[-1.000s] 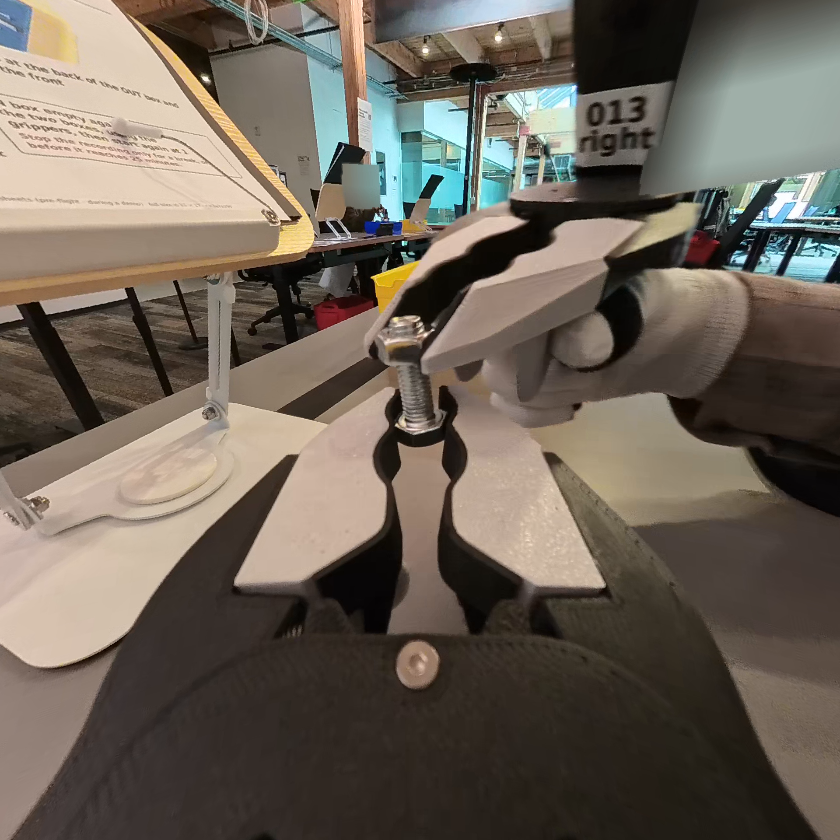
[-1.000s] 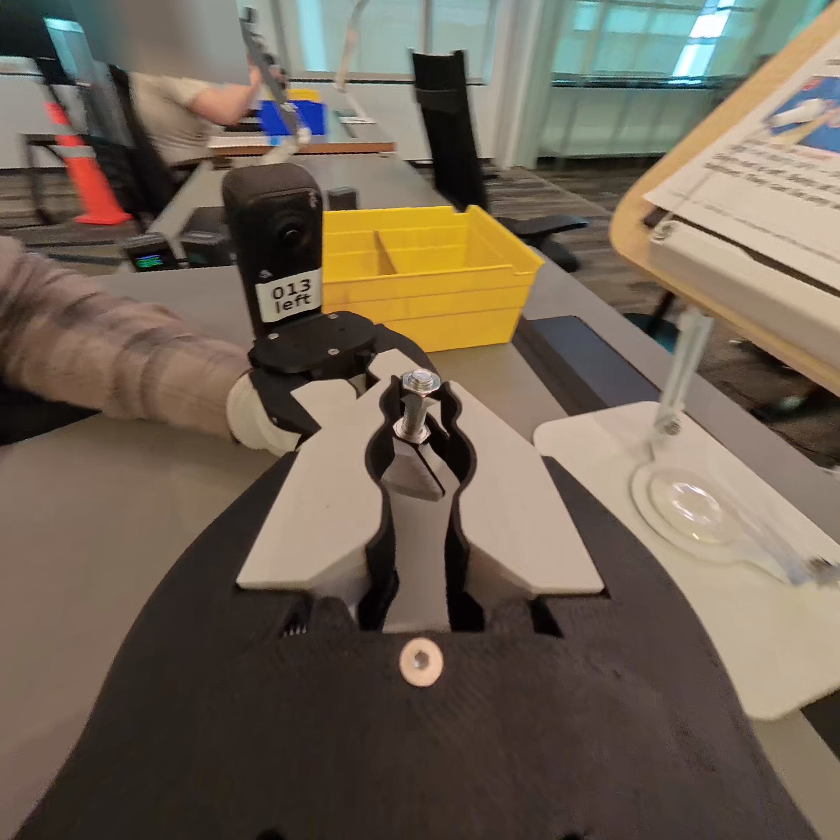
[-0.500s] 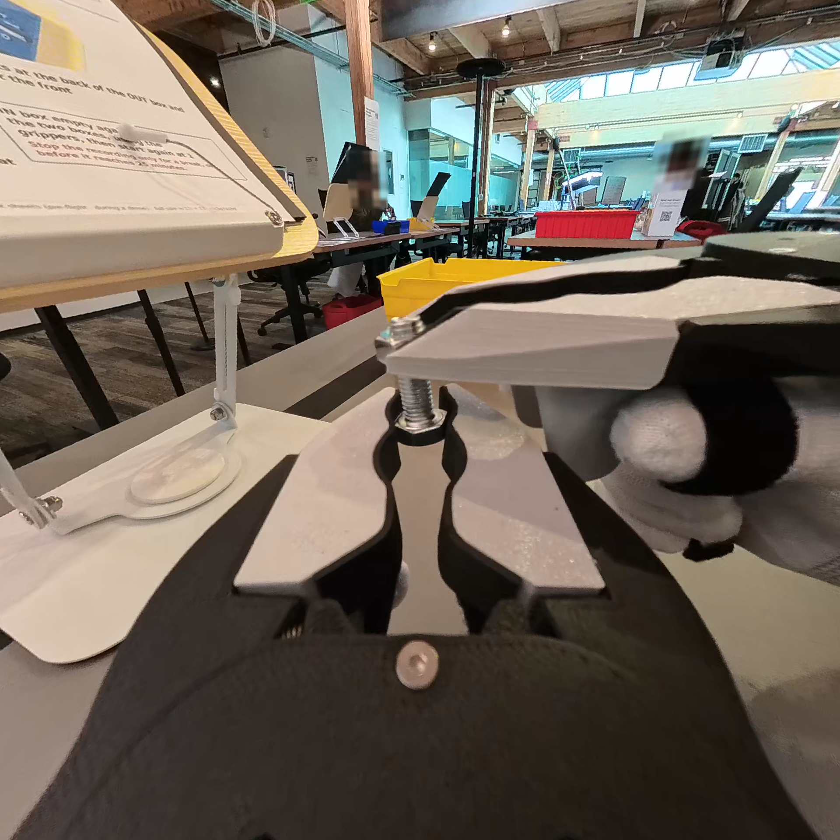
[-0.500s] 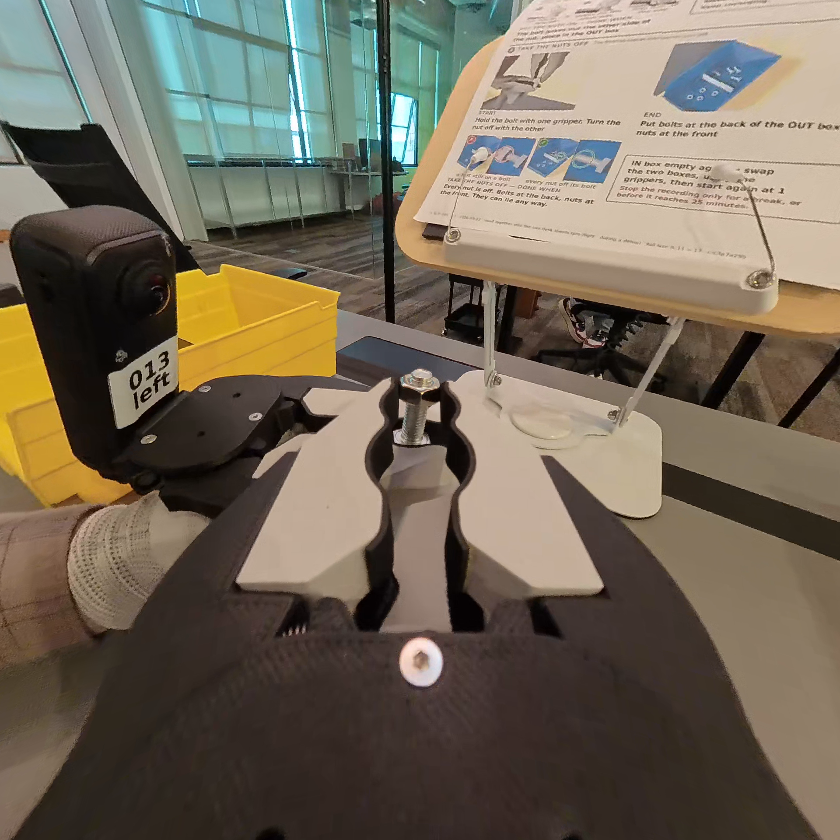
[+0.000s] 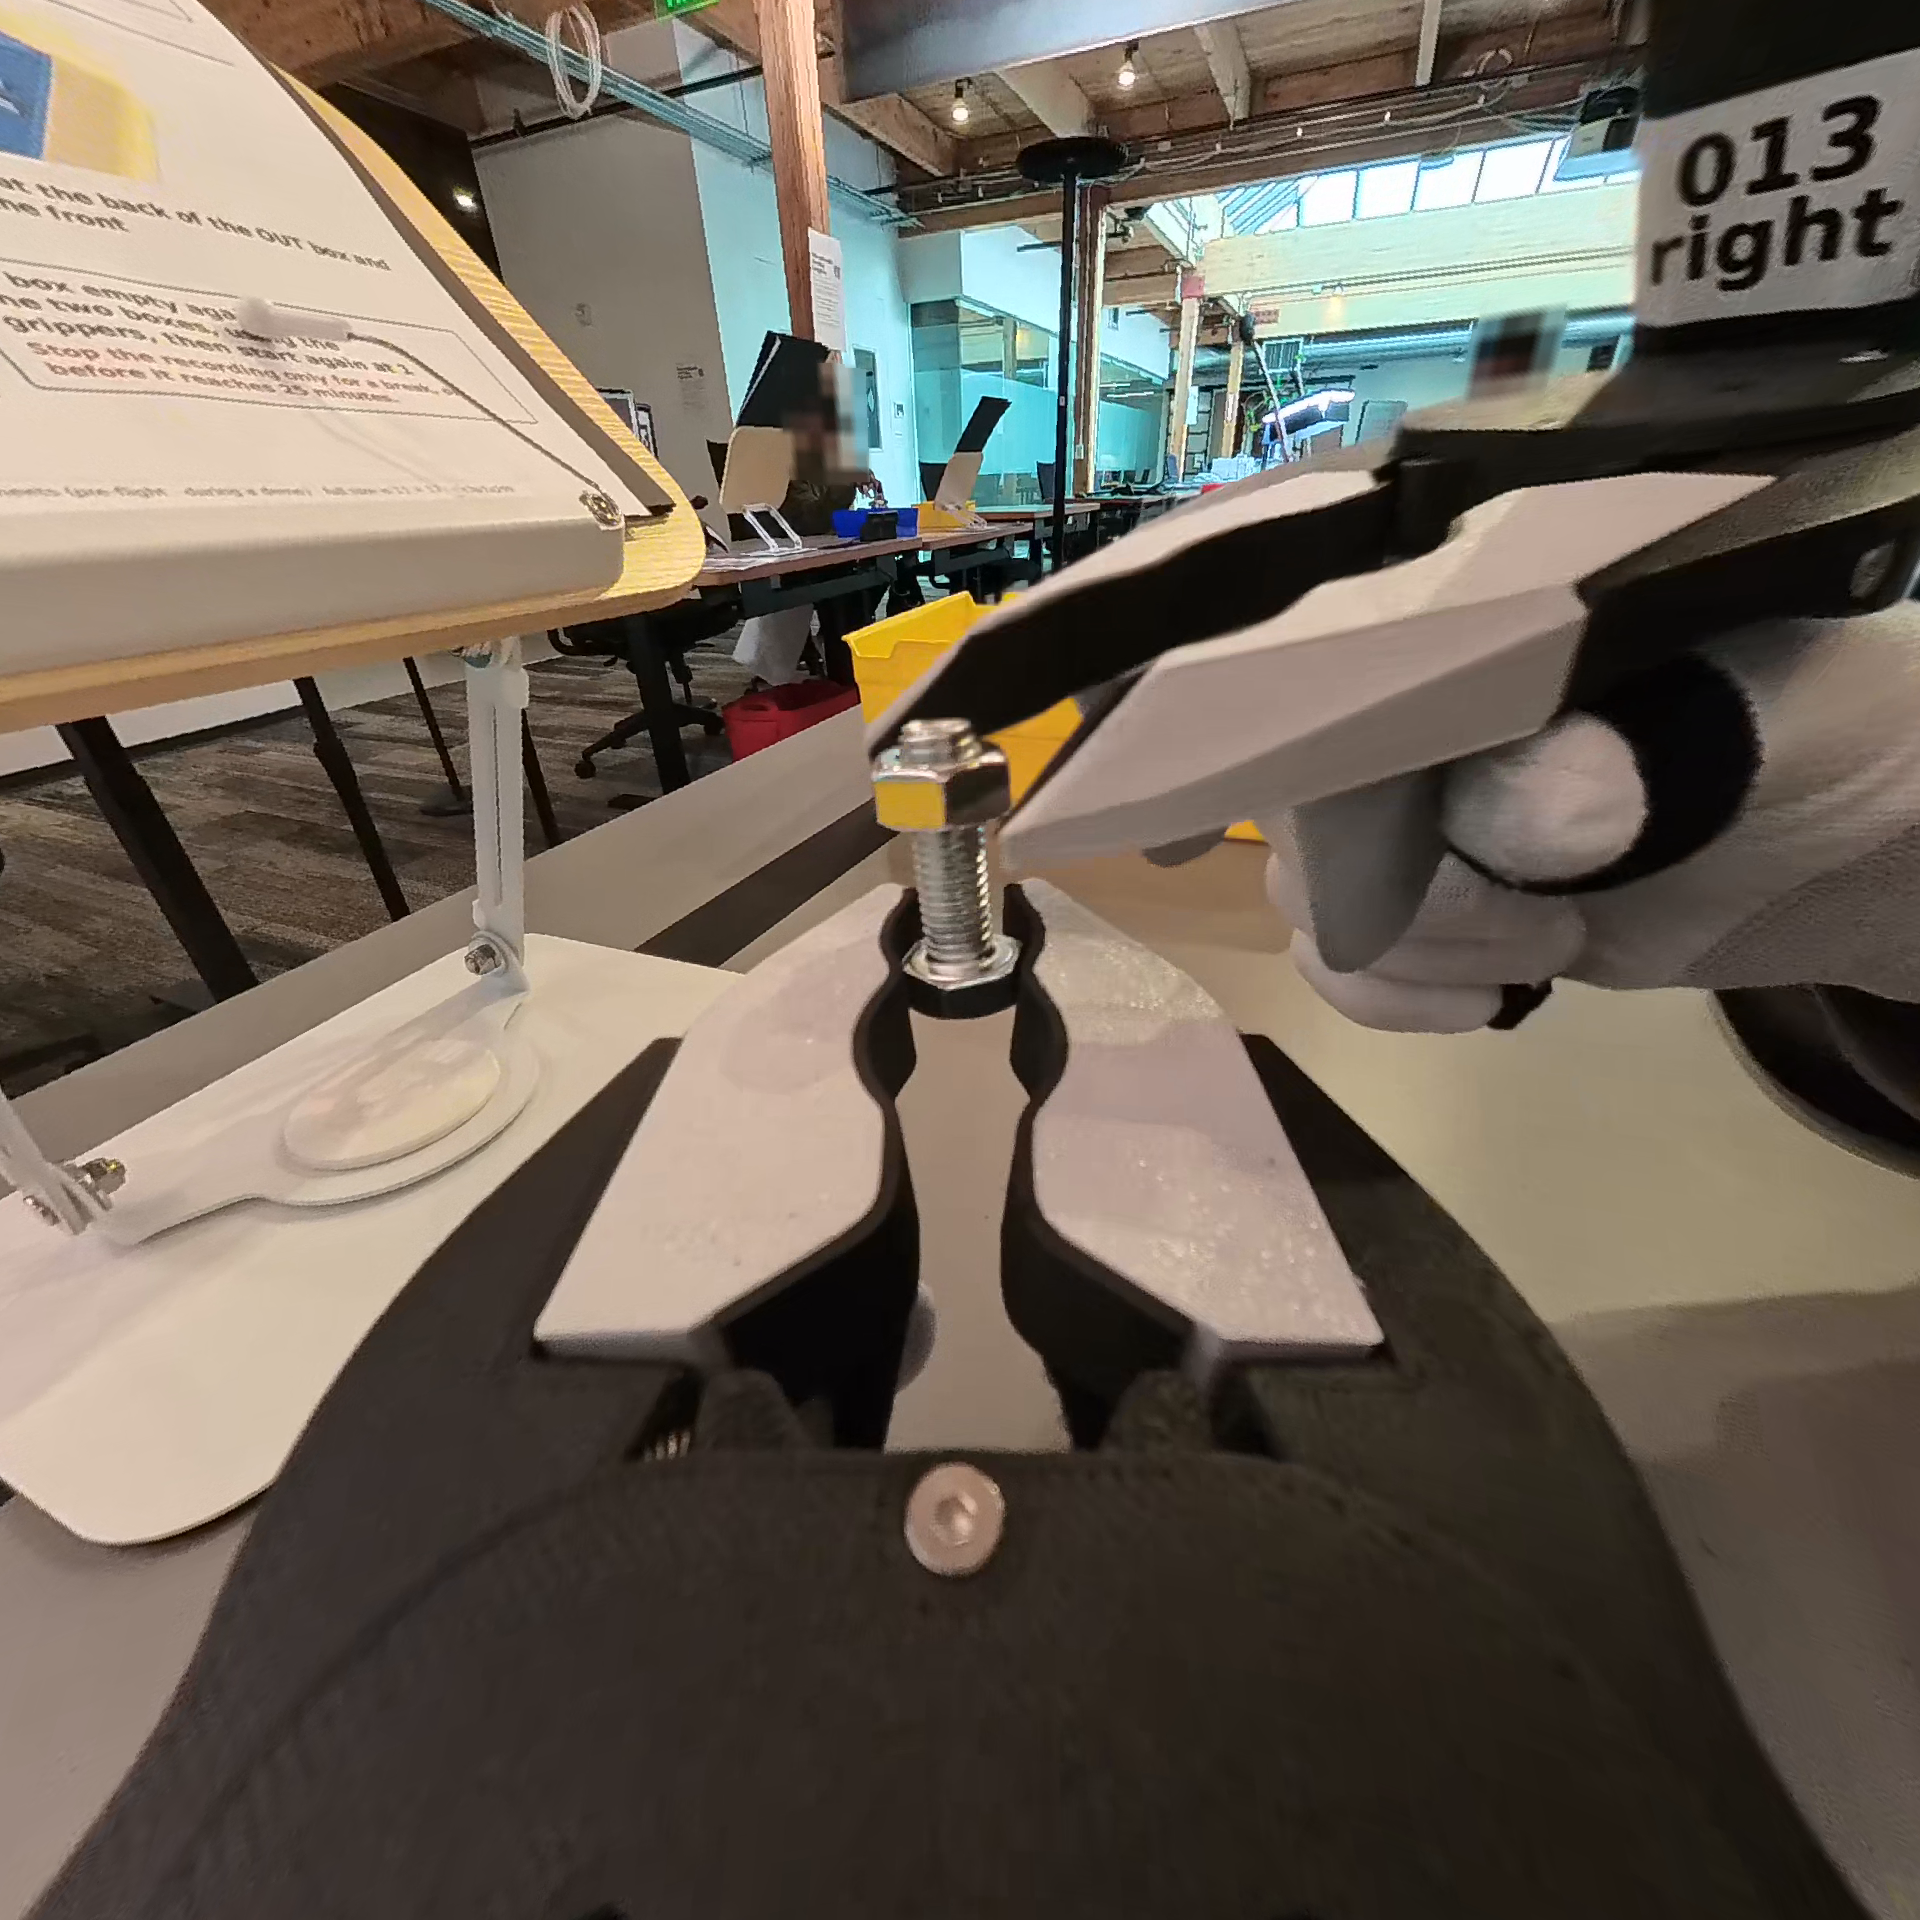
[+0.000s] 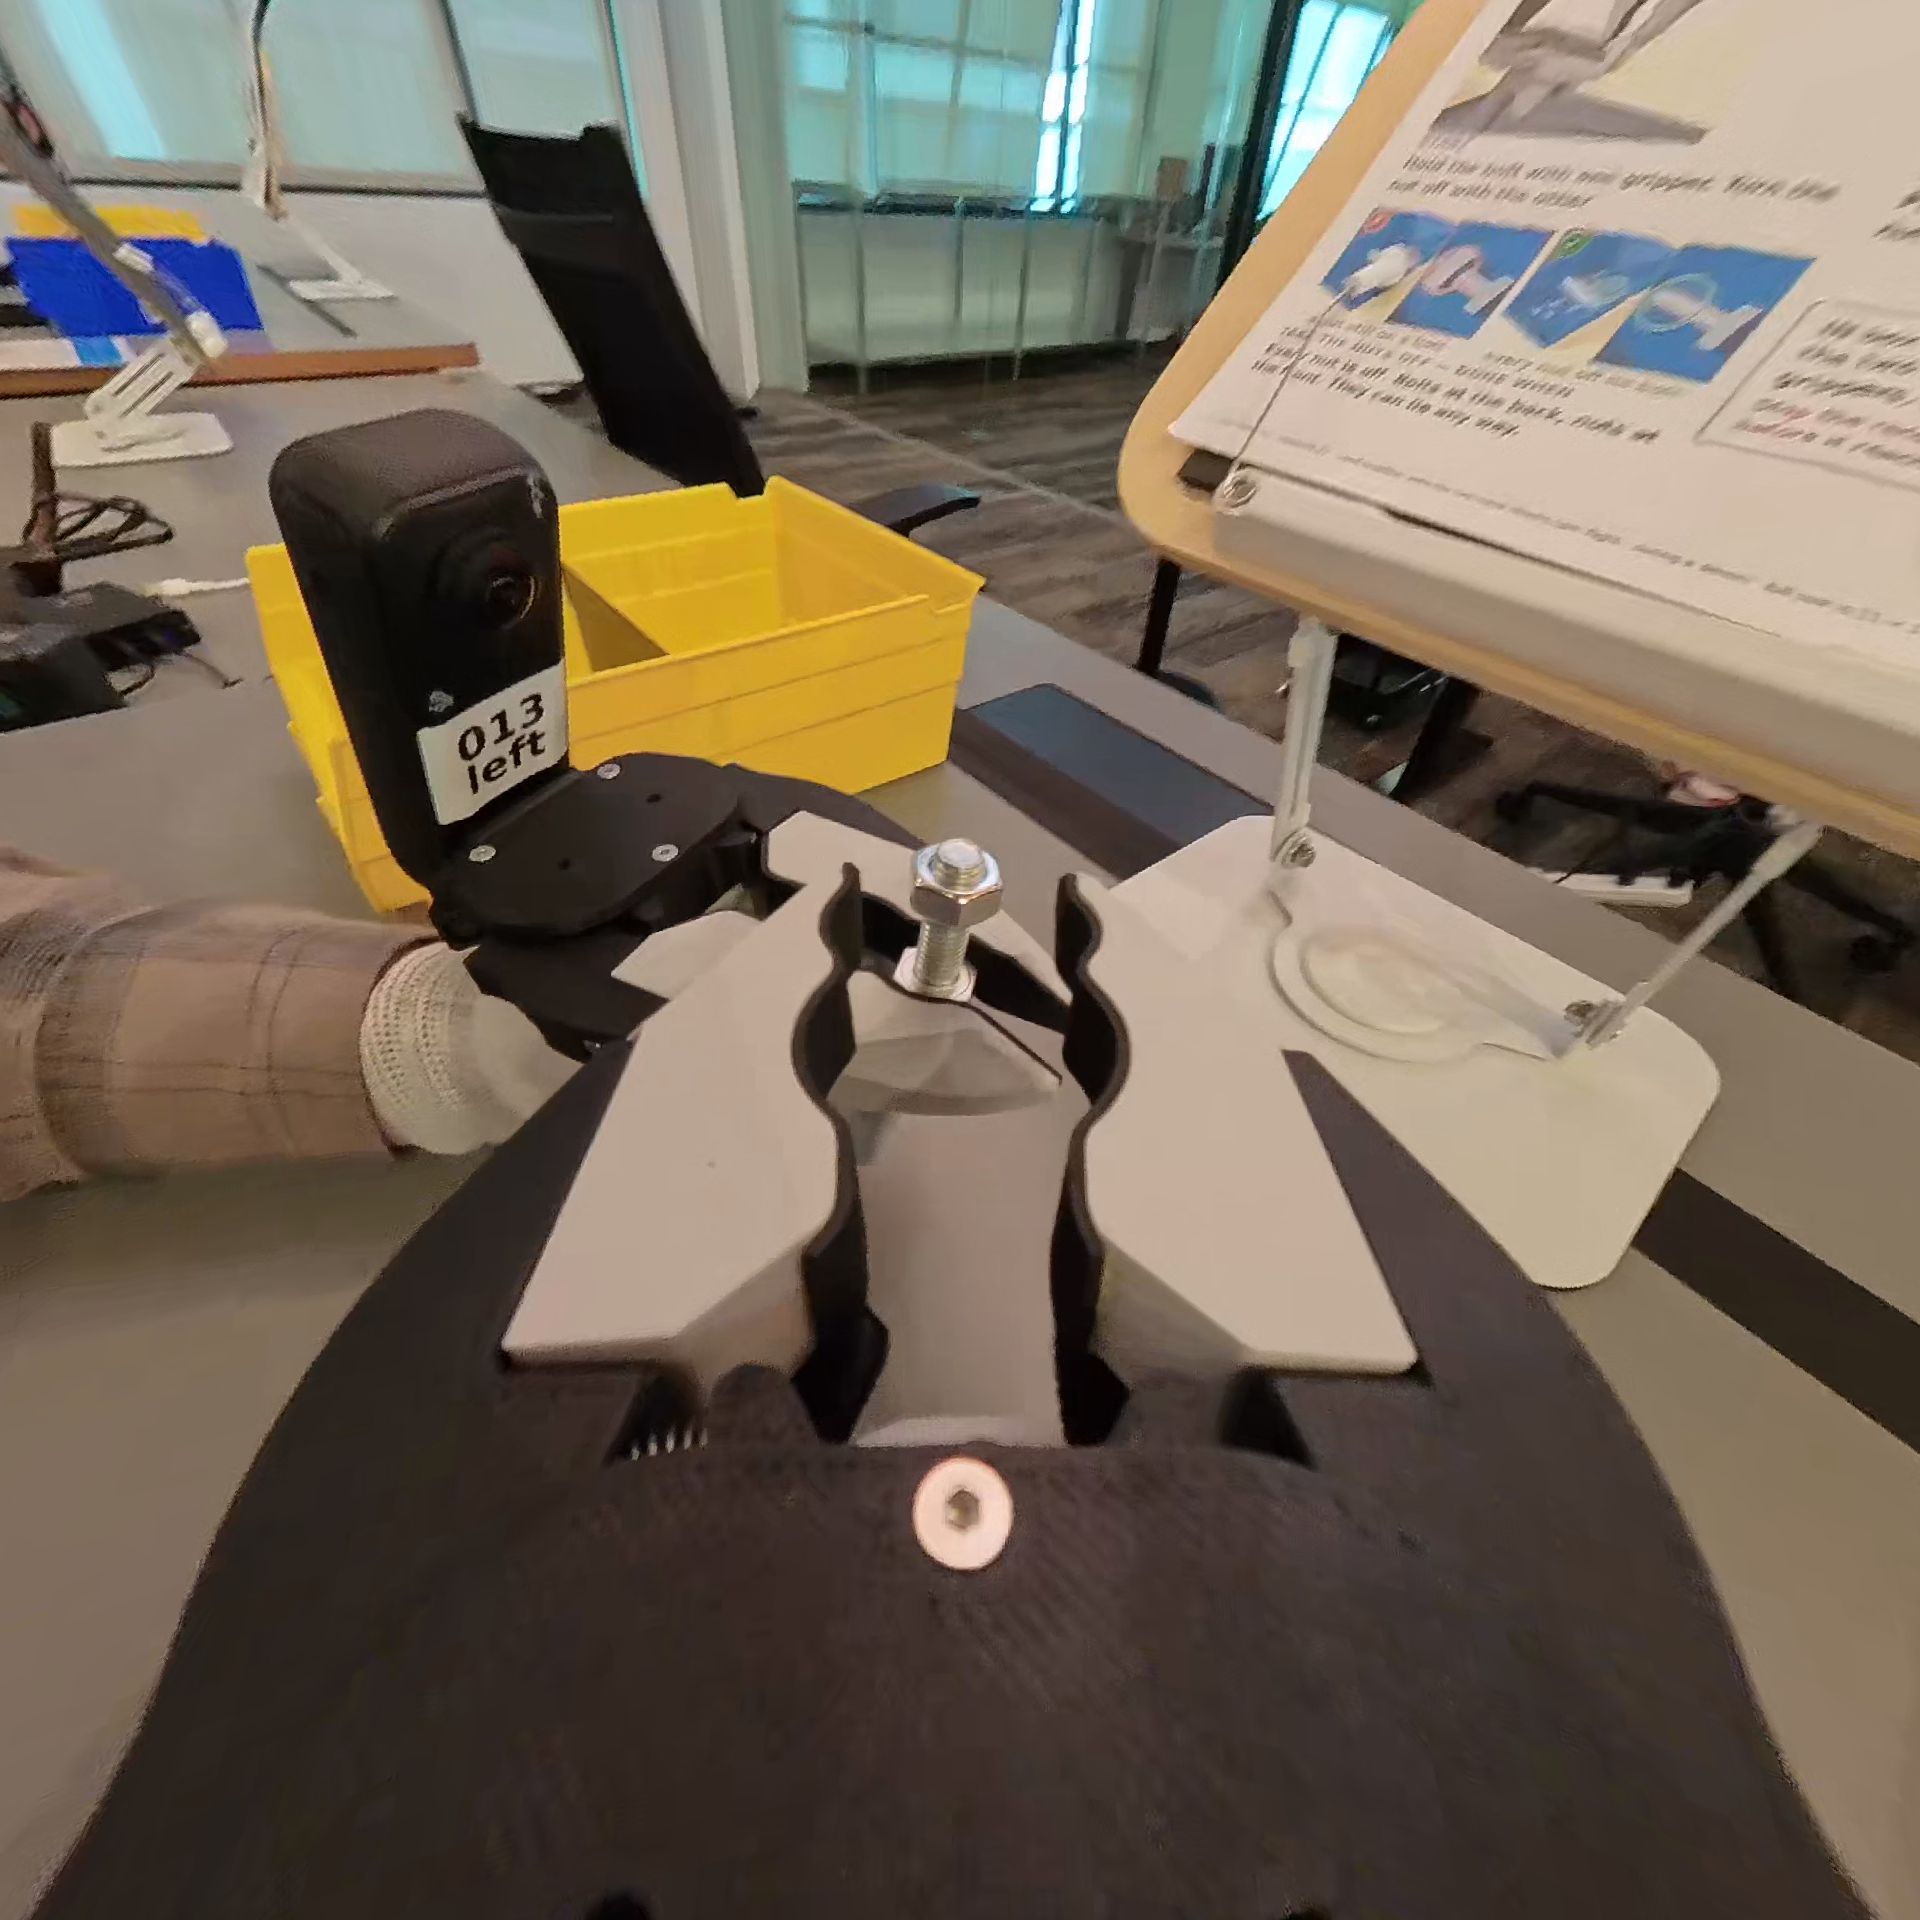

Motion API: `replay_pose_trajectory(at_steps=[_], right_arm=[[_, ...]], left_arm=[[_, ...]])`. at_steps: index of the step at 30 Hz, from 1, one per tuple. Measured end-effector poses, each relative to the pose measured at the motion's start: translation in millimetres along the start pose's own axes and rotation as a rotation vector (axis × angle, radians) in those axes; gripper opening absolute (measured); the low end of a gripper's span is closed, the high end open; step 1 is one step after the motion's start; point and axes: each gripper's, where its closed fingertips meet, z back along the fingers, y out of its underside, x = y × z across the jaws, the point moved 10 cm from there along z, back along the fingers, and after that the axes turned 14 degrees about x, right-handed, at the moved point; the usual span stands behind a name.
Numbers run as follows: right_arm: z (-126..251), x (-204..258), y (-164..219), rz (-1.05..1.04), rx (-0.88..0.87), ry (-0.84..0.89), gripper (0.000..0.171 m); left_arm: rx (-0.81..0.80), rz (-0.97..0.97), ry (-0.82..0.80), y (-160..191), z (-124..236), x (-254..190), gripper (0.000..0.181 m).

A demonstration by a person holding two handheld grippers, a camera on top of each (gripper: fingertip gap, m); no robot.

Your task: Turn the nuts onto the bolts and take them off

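The left tongs are closed almost fully, pinching the head end of a single bolt between their tips so that its threaded shank stands upright above them. The right tongs are spread apart: in the right wrist view their two fingers stand either side of the one nut with a clear gap on each side, gripping nothing, while in the left wrist view the nearer finger's tip lies just beside the nut, and whether it touches I cannot tell. That nut sits near the top of the bolt, with only a little thread showing above it. Both tongs are held over the grey desk by white-gloved hands, two in all. Behind the left tongs on the desk sits one yellow bin, divided into compartments, what lies in it hidden from here. To the other side stands one white document stand on a flat base, holding up a slanted wooden board with a printed instruction sheet clipped to it. Farther back in the room, other desks, dark chairs and a red bin can be made out
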Motion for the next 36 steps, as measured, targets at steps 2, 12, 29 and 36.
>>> replay_pose_trajectory(at_steps=[2,12,29,36], right_arm=[[-4.6,-1.1,-0.1,-0.007,0.025,-0.015,0.023],[-7.1,2.9,2.1,-0.026,-0.025,0.006,0.015],[142.6,-124.0,-28.7,-0.042,-0.032,0.407,0.015],[199.2,-238.3,65.1,-0.239,0.432,0.538,0.015]], left_arm=[[0.001,-0.005,0.0,0.0,-0.1,-0.4,0.014],[-0.029,0.002,0.0,-0.7,0.4,-1.0,0.015],[-0.023,0.044,-0.071,-0.1,1.2,5.4,0.0],[-0.027,0.073,-0.045,0.5,1.6,8.7,0.004]])
